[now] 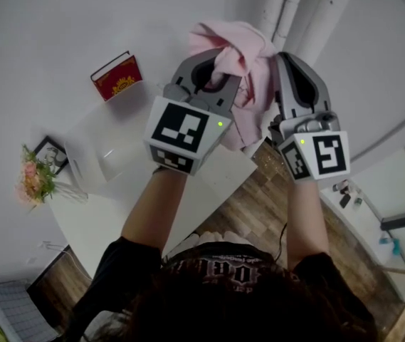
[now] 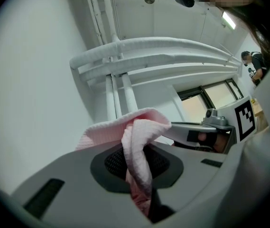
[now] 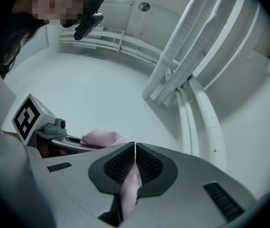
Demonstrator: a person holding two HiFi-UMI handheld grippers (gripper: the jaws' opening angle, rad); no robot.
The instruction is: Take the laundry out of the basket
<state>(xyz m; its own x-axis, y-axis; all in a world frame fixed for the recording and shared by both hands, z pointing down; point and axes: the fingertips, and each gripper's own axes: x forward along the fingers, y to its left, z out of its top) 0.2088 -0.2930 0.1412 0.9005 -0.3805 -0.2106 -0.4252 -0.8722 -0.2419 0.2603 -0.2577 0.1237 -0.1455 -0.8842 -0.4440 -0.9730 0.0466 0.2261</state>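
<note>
White bench (image 1: 102,223) below, both tongs lifted with pink laundry.
Left tongs (image 1: 209,77) clamp a thick fold of the pink cloth (image 1: 238,45). Right tongs (image 1: 291,70) sit nearly flat on a thinner edge, apparently of the same cloth, which hangs between them above the bench edge. Farther off, a red book (image 1: 117,77) and flowers (image 1: 35,177) are on the bench, and white pipes (image 1: 295,6) climb the wall.

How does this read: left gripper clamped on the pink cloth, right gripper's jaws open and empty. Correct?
Not quite. The left gripper is clamped on the pink cloth, but the right gripper is not empty: the right gripper view shows its jaws shut on a strip of the same cloth.
</note>
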